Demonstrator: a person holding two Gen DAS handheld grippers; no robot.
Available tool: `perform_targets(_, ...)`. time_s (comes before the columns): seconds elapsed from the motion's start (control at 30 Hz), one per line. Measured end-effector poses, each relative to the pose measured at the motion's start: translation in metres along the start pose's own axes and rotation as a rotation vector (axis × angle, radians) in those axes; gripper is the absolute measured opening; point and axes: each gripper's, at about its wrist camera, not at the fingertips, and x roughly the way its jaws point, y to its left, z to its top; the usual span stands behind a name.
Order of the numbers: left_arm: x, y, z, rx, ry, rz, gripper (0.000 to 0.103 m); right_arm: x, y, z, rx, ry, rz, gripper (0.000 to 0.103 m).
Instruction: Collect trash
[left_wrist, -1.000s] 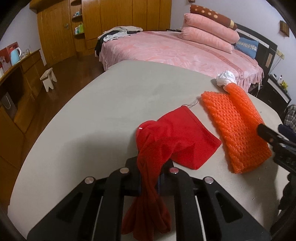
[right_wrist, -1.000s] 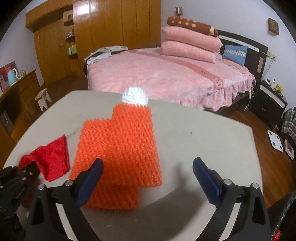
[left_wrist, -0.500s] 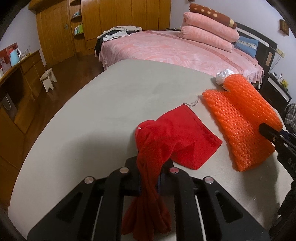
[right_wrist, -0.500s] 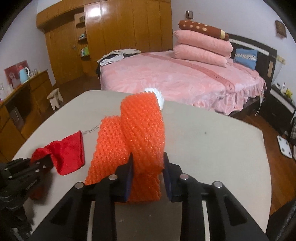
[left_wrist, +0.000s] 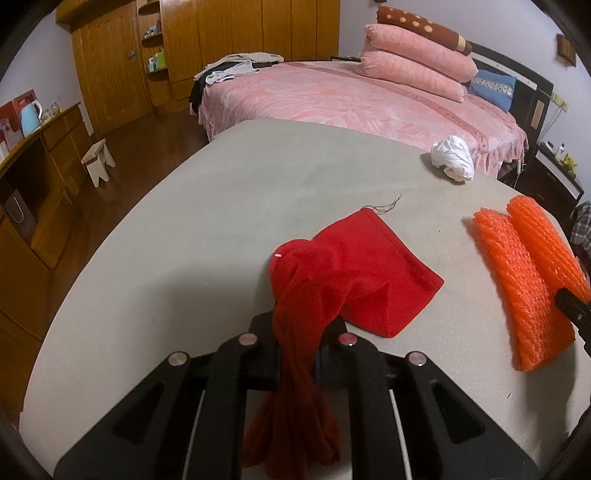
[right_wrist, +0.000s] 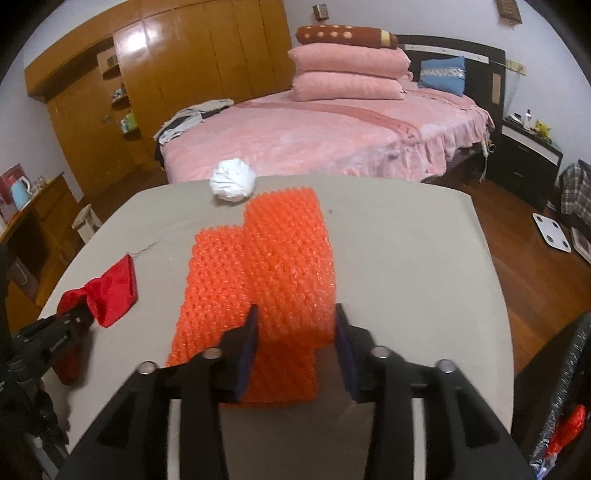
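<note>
1. Pinches the bunched neck of the red cloth pouch (left_wrist: 354, 273) with the left gripper (left_wrist: 299, 332), jaws pressed together, loose cloth hanging down behind the fingers.
2. Opens the jaws of the right gripper (right_wrist: 295, 317) partway around the near end of the orange foam netting (right_wrist: 280, 251), foam filling the gap and touching both blue pads.
3. Lies on the grey table (left_wrist: 184, 240) in two overlapping strips, long axis running away from the right gripper toward the bed (right_wrist: 332, 133); right strip on top, its near end raised over the layer beneath.
4. Spreads forward and to the right from the left jaws, flat on the table, hemmed edge farthest out with a loose thread at its far corner.
5. Shows, in the left wrist view only, the netting (left_wrist: 524, 273) from the side as two ridged bands, with one black fingertip of the right gripper (left_wrist: 570, 308) on its near end.
6. Shows, in the right wrist view only, the pouch (right_wrist: 110, 291) from the side, the left gripper (right_wrist: 70, 321) clamped on it, a black bag (right_wrist: 565, 406) at the lower right edge and a white scale (right_wrist: 552, 232) on the wooden floor.
7. Sits beyond the netting near the table's far edge: a crumpled white wad (left_wrist: 452, 157), apart from the pouch, just past the netting's far end.
8. Further out: pink pillows, wooden wardrobe, small stool (left_wrist: 98, 160), blue kettle (left_wrist: 29, 116).
</note>
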Motion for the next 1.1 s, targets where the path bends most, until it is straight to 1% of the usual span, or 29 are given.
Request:
perform_targets(0.07,0.000,0.000,0.000,0.000,0.000,0.000,0.011,-0.003,-0.002,0.000,0.001,-0.011,-0.012,0.054)
perform_targets(0.13,0.000,0.000,0.000,0.000,0.000,0.000,0.011,-0.004,-0.002,0.000,-0.012,-0.017,-0.030,0.068)
perform_targets(0.17,0.000,0.000,0.000,-0.001,0.000,-0.001,0.011,-0.005,-0.002,0.001,-0.019,-0.023,-0.046,0.078)
perform_targets(0.23,0.000,0.000,0.000,-0.001,0.000,-0.001,0.011,-0.006,-0.002,0.002,-0.029,-0.035,-0.058,0.079)
perform_targets(0.3,0.000,0.000,0.000,-0.001,0.000,0.000,0.011,-0.005,-0.002,0.003,-0.035,-0.037,-0.065,0.083)
perform_targets(0.37,0.000,0.000,0.000,-0.001,0.000,-0.001,0.011,-0.003,-0.002,0.005,-0.045,-0.037,-0.066,0.083)
perform_targets(0.4,0.000,0.001,0.000,-0.002,0.000,-0.002,0.011,-0.001,-0.001,0.007,-0.051,-0.032,-0.065,0.081)
perform_targets(0.43,0.001,0.001,0.000,-0.002,0.000,-0.003,0.011,0.003,-0.001,0.008,-0.055,-0.024,-0.053,0.076)
perform_targets(0.47,0.001,0.000,0.000,-0.003,0.000,-0.004,0.011,0.005,-0.002,0.008,-0.056,-0.015,-0.042,0.059)
perform_targets(0.5,0.001,0.000,0.001,-0.003,0.001,-0.005,0.011,0.009,-0.003,0.009,-0.051,0.005,-0.025,0.046)
perform_targets(0.53,0.001,0.000,0.001,-0.003,0.001,-0.005,0.011,0.011,-0.003,0.009,-0.045,0.015,-0.018,0.041)
perform_targets(0.57,0.001,0.000,0.001,-0.003,0.000,-0.005,0.011,0.011,-0.004,0.008,-0.038,0.020,-0.008,0.034)
perform_targets(0.63,0.001,0.000,0.001,-0.004,0.001,-0.006,0.011,0.008,-0.004,0.007,-0.037,0.012,-0.001,0.029)
perform_targets(0.7,0.001,0.000,0.001,-0.003,0.001,-0.005,0.011,0.002,-0.006,0.008,-0.023,-0.005,0.013,0.027)
perform_targets(0.8,0.001,0.000,0.001,-0.003,0.000,-0.005,0.011,-0.006,-0.007,0.009,-0.005,-0.021,0.043,0.027)
perform_targets(0.97,-0.001,0.000,0.001,0.005,-0.011,-0.023,0.011,-0.020,-0.007,0.013,0.005,-0.041,0.051,0.027)
perform_targets(1.07,-0.009,-0.004,-0.001,0.012,-0.031,-0.035,0.011,-0.028,-0.007,0.010,0.000,-0.047,0.034,0.034)
perform_targets(1.1,-0.012,-0.007,-0.003,0.017,-0.034,-0.044,0.011,-0.028,-0.007,0.009,-0.008,-0.041,0.026,0.034)
